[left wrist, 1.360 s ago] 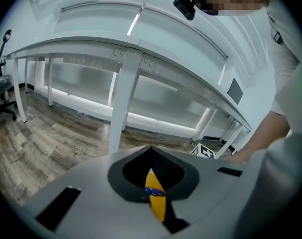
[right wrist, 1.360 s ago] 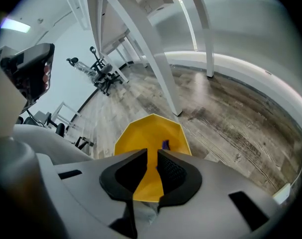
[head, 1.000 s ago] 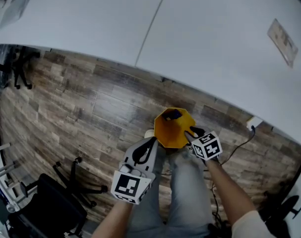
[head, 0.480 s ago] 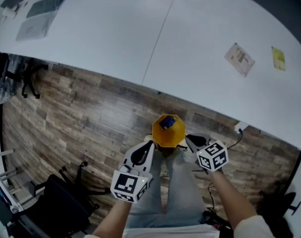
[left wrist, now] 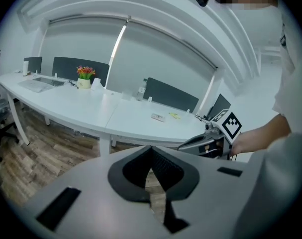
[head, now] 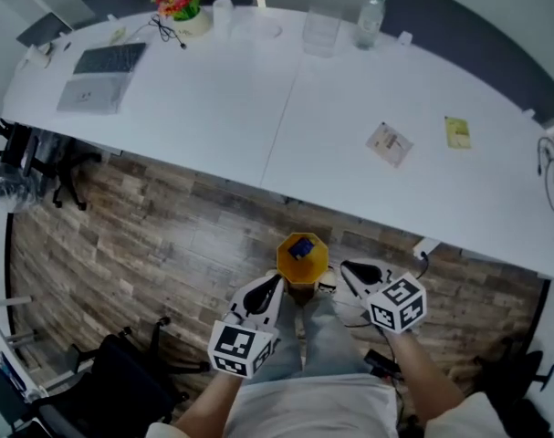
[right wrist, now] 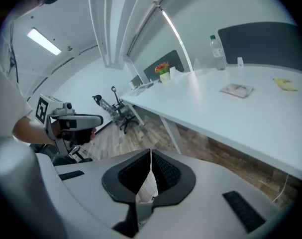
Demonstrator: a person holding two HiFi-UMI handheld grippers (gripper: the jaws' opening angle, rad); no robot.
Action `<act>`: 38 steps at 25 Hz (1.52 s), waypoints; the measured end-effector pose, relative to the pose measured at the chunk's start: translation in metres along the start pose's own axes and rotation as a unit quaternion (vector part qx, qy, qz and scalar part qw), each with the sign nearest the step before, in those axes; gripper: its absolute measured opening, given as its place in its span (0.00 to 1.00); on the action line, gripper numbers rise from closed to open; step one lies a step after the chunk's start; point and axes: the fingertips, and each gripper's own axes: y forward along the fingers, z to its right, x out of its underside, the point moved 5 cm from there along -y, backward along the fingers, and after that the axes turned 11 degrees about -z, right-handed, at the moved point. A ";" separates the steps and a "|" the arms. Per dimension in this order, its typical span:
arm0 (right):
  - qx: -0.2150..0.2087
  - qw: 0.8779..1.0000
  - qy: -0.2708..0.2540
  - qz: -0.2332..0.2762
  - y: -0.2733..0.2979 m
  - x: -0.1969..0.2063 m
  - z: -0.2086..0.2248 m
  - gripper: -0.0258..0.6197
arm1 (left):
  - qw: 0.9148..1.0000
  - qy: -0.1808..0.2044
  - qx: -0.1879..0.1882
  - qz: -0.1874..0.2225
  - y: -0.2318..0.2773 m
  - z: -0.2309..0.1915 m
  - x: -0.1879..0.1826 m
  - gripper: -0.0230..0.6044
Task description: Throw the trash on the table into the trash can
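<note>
**Two grippers beside a yellow bin, trash lying on the table**

A long white table (head: 213,108) curves across the upper half of the frame. On its right part lie a pale crumpled wrapper (head: 389,144) and, to the right of it and apart, a small yellow-green paper (head: 457,132). At lower centre a yellow plastic trash can (head: 304,268) stands on the wooden floor (head: 149,235), with a blue item (head: 301,247) inside. The left gripper (head: 275,282) and the right gripper (head: 346,266) flank the can, both with jaws together; the right gripper's jaws have just closed.

A long curved white table (head: 213,108) stands on a wood-plank floor (head: 140,235), with grey partitions (head: 459,26) behind and a black office chair (head: 103,386) nearby.
</note>
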 end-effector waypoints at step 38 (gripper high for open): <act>0.064 0.991 -0.027 0.112 -0.106 -0.080 -0.042 0.10 | 0.998 0.034 0.026 0.034 -0.046 0.034 -0.104 0.04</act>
